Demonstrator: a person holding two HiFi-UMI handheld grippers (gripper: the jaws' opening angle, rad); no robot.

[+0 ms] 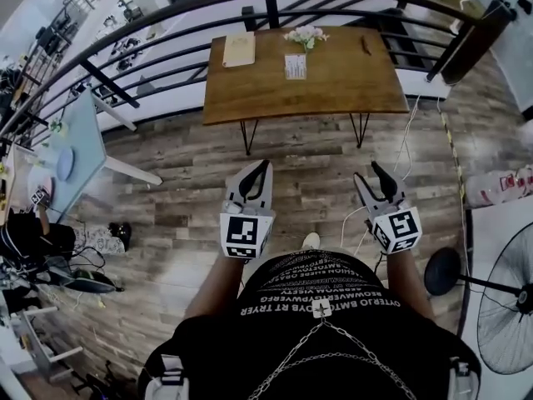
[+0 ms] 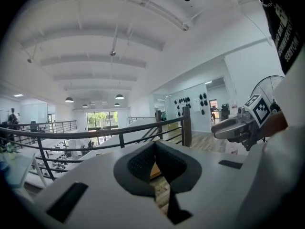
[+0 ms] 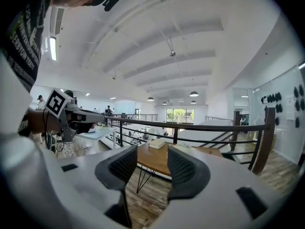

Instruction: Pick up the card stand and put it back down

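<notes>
The card stand (image 1: 295, 66) is seen upright toward the far edge of the bench (image 1: 350, 82), about midway along it, untouched. It lies straight ahead and well apart from both grippers, with floor between. The left gripper (image 1: 265, 167) is closed and empty; the right gripper (image 1: 365, 170) is held open, also empty. The left is judged slightly nearer in line.
</notes>
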